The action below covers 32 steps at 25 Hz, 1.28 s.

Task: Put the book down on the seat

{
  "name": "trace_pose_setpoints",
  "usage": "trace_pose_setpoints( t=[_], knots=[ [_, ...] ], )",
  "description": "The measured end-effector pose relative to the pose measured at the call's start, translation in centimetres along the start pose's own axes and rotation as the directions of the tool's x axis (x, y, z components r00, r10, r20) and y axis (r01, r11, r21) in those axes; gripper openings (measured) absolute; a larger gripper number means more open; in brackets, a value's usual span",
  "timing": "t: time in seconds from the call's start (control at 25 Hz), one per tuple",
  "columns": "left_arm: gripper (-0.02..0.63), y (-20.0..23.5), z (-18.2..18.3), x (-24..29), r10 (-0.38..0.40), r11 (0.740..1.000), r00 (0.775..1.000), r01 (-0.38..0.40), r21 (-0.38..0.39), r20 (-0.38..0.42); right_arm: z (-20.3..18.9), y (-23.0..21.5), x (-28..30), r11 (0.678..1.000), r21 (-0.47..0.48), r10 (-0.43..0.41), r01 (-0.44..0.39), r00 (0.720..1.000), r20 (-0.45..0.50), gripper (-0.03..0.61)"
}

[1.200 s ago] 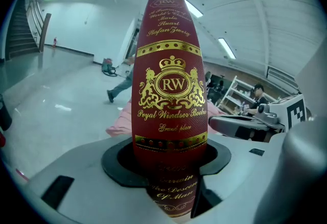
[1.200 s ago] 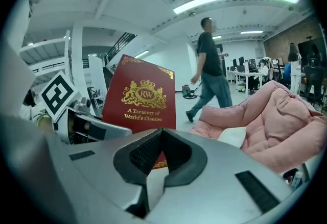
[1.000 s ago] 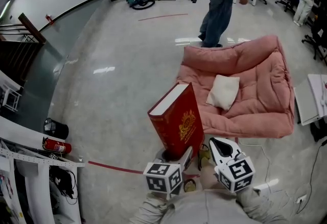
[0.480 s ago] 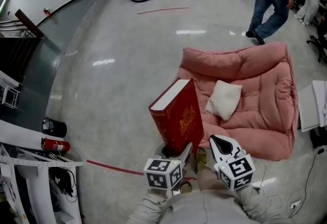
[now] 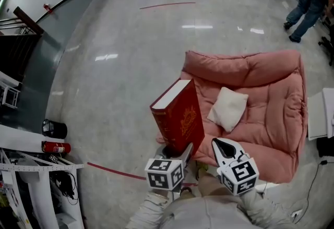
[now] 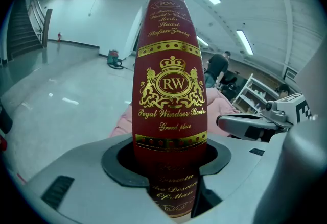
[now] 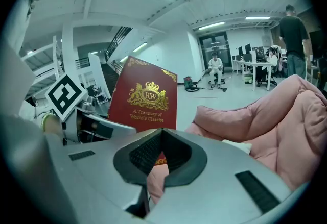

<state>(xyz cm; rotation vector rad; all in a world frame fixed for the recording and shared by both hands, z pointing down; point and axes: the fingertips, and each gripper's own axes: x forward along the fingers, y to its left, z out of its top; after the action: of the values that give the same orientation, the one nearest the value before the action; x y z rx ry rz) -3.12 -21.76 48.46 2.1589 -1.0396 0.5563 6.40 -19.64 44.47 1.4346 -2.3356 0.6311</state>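
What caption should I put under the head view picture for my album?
The left gripper holds a big red book upright near the pink seat, where a white pillow lies.

**Hand-held grippers and clothing, shown in the head view and both gripper views**

The left gripper [image 5: 176, 153] and the right gripper [image 5: 221, 145] are cased in smooth pale grey plastic. A white cube [image 5: 164, 175] printed with black square markers is seen at the lower middle of the head view, and a second cube [image 5: 239, 176] of the same kind just right of it. Dark ribbed pads [image 7: 143, 154] are set in a dark grey collar [image 6: 113, 166], and small dark textured slots [image 7: 254, 187] are let into the shell. Light grey sleeves [image 5: 148, 213] are worn.
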Motion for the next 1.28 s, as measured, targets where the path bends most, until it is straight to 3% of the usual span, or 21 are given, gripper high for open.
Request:
trace_pose_setpoints(
  t=[0.28,0.68,1.28],
  knots=[
    [0.244,0.4,0.5,4.0,-0.003,1.0,0.998,0.003,0.008,-0.055,-0.5,-3.0,2.0,1.0,0.017,0.004,-0.003,0.999,-0.035,0.005],
    [0.244,1.6,-1.1,10.3,-0.05,0.998,0.99,0.044,-0.046,-0.135,-2.6,-5.6,4.8,0.997,0.072,-0.036,0.041,0.996,-0.079,0.005],
    [0.245,7.4,-6.6,22.0,-0.141,0.976,0.936,0.077,-0.204,-0.321,-8.4,-8.5,10.8,0.979,0.159,-0.096,0.127,0.977,-0.188,0.005]
  ],
)
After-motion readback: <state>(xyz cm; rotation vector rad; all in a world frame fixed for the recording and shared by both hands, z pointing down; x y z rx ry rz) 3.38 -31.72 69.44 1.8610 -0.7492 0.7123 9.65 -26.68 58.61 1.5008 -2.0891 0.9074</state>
